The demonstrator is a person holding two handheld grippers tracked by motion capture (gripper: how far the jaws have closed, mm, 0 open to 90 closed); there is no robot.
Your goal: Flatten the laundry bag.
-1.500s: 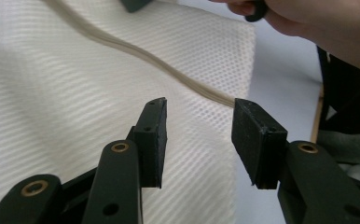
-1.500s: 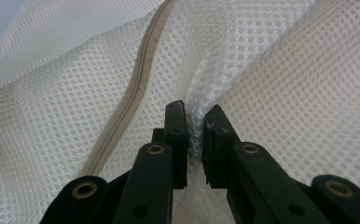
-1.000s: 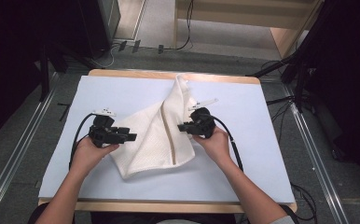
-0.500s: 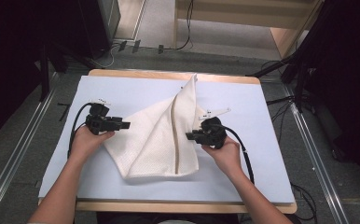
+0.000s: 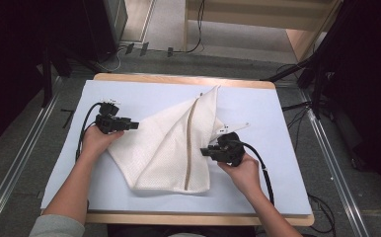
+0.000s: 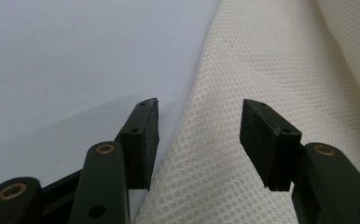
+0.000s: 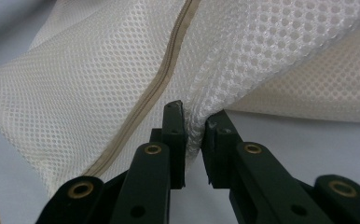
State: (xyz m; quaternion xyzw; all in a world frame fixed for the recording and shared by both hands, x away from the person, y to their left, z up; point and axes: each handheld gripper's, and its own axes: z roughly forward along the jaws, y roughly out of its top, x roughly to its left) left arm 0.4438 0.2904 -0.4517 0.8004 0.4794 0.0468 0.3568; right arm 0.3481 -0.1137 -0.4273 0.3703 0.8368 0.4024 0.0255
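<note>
The mesh bag (image 5: 171, 145) lies flat on the pale blue mat (image 5: 277, 118), spread between my two grippers, with one tan zipper (image 5: 190, 143) running down it from its far point to its near edge.

At the left, my left gripper (image 5: 129, 125) points level across the mat toward the bag's left edge, my left hand (image 5: 97, 140) wrapped round its body and the forearm coming in from the near side. In the left gripper view its jaws stand apart and released, straddling that edge of the bag (image 6: 243, 93) without pressing on it: one pad over bare mat (image 6: 66, 70), the other over mesh.

Farther right, some dark print shows on the bag beyond my left gripper, too cut off to read. A small white tag (image 5: 230, 127) with dark marks sticks out just beyond my right gripper; its writing is too small to read.

At the right, my right gripper (image 5: 206, 151) points back toward the left one, my right hand (image 5: 240, 170) behind it. Its jaws are clenched on a pinched fold of the bag (image 7: 201, 121), the zipper (image 7: 162, 77) just beside them.
</note>
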